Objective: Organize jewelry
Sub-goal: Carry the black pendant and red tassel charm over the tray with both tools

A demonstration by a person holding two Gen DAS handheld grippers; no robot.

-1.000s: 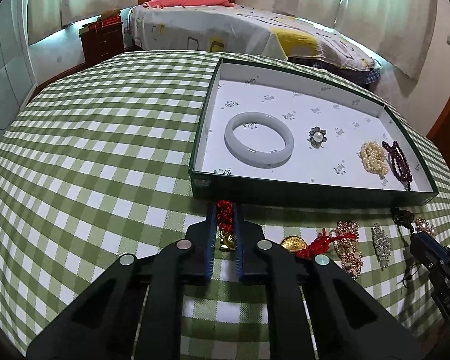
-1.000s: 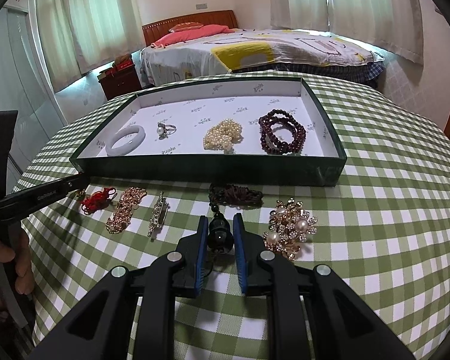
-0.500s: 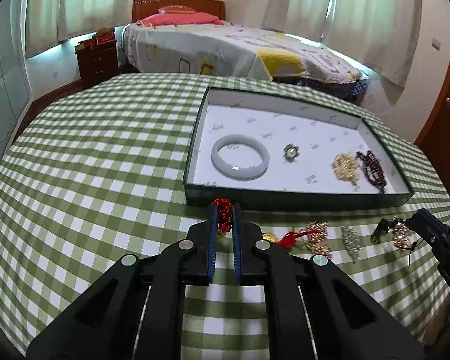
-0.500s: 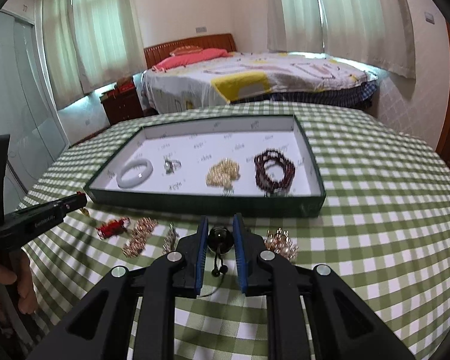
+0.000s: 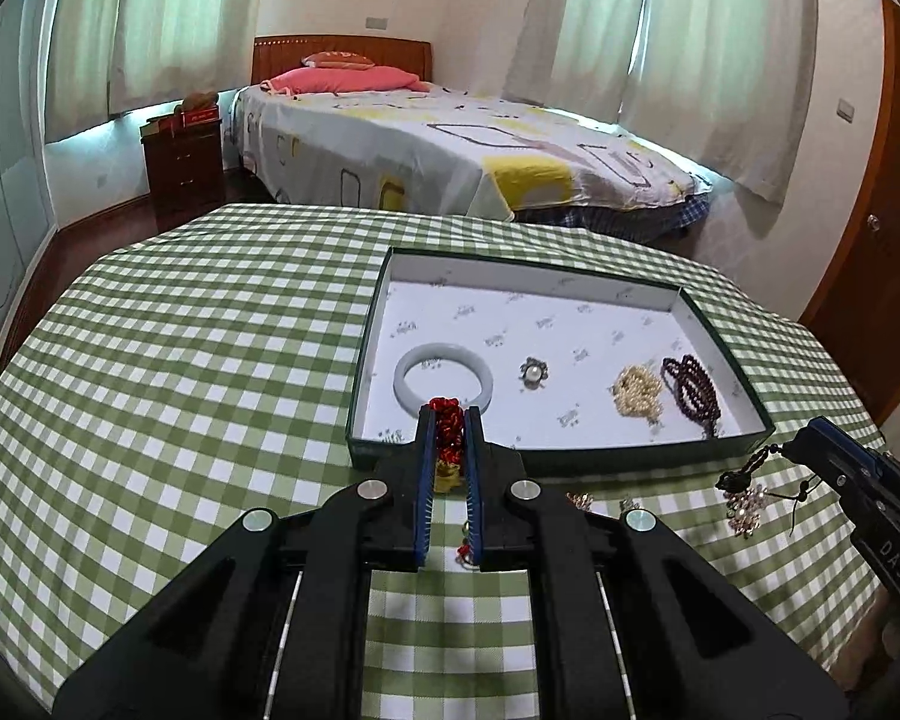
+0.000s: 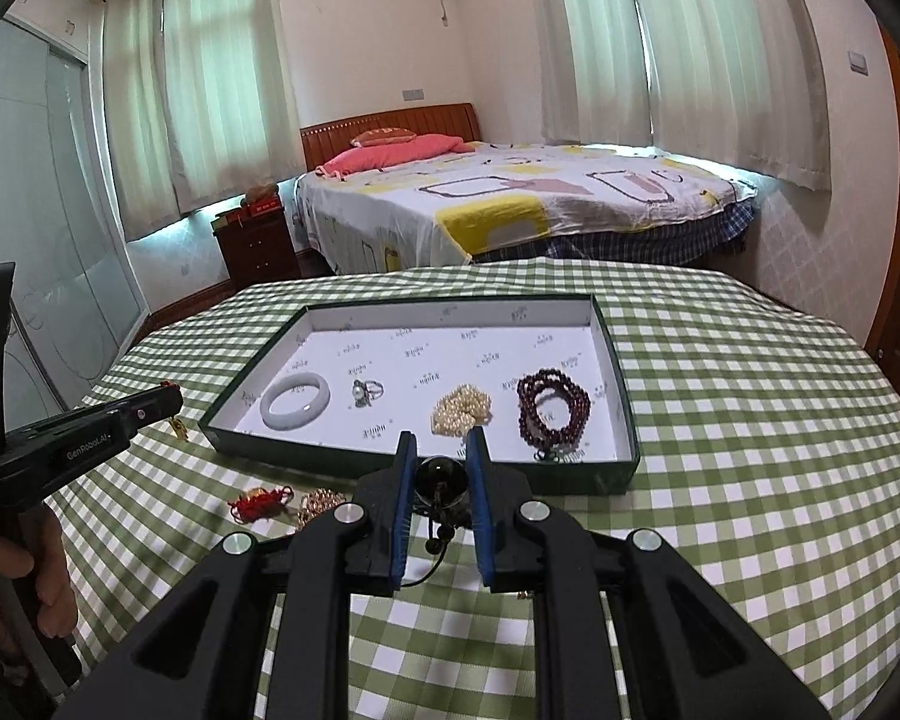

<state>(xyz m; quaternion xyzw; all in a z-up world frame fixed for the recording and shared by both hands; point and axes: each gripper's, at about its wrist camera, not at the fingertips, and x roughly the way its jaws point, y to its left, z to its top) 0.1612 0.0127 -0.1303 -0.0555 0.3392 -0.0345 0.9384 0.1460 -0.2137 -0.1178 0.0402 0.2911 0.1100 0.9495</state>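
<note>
My left gripper [image 5: 448, 415] is shut on a red knotted cord ornament [image 5: 448, 429] with a gold charm, held in the air in front of the green tray [image 5: 570, 461]. My right gripper [image 6: 441, 437] is shut on a black bead pendant [image 6: 440, 476] whose cord dangles below, also just before the tray [image 6: 570, 477]. On the tray's white lining lie a white bangle [image 5: 408, 385], a pearl ring [image 5: 534, 372], a pearl bracelet [image 5: 636, 390] and dark red beads [image 5: 699, 396].
On the green checked tablecloth [image 6: 750, 480] before the tray lie a red knot [image 6: 258, 501], a gold brooch [image 6: 318, 501] and a pearl flower brooch [image 5: 747, 504]. A person's hand [image 6: 6, 570] grips the left tool's handle. A bed stands behind the table.
Both grippers have risen off the tablecloth with their pieces still held. The red ornament and the black pendant now hang clear of the table, and the tray looks farther below.
</note>
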